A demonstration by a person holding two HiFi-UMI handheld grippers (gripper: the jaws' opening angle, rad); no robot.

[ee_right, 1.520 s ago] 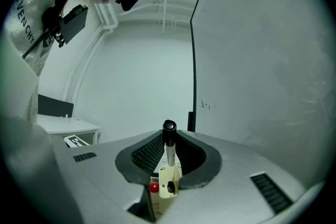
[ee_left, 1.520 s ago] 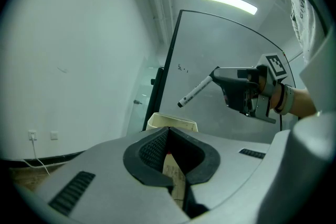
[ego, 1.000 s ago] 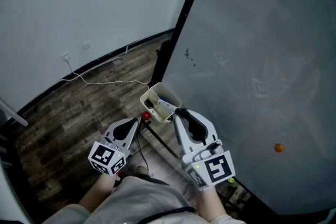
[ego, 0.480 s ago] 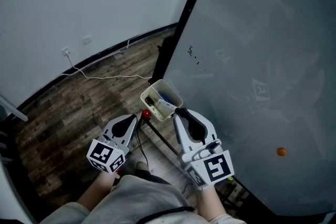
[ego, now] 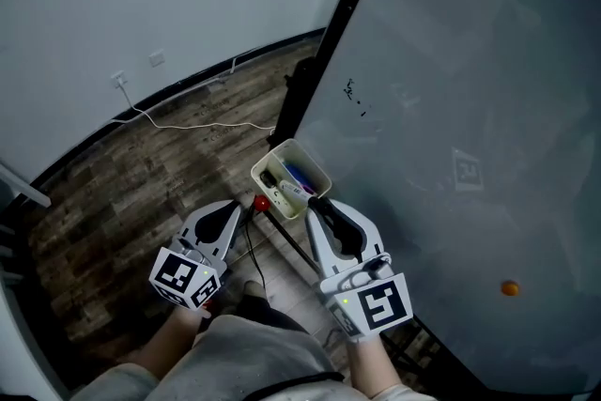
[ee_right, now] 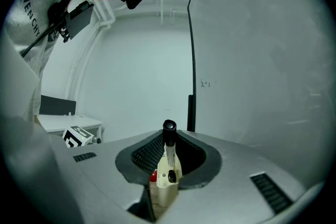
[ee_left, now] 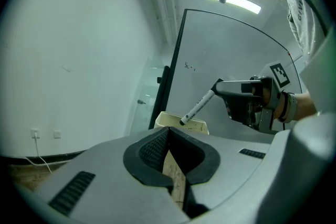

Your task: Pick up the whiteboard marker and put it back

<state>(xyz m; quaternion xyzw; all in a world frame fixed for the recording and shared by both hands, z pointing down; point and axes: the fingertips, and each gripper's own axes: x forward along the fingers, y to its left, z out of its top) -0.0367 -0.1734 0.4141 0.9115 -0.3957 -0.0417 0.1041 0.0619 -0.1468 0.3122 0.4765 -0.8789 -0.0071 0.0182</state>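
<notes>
we count two grippers, left gripper (ego: 231, 208) and right gripper (ego: 316, 203). one whiteboard marker (ee_left: 198, 107) between the right jaws. one cream cup (ego: 271, 156) just ahead of the tips, one red knob (ego: 261, 202) beside it. one whiteboard (ego: 451, 89), one orange magnet (ego: 509, 288), two wall plates (ego: 119, 78) (ego: 157, 58).

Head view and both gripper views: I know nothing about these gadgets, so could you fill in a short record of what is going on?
Setting: whiteboard on a stand, wooden floor
Right gripper: shut on the whiteboard marker
Marker position: tilted down, black end at the rim of the cream holder, not yet let go
Left gripper: shut, nothing held, low and off to the side
Holder contents: a few items, too small to name
</notes>
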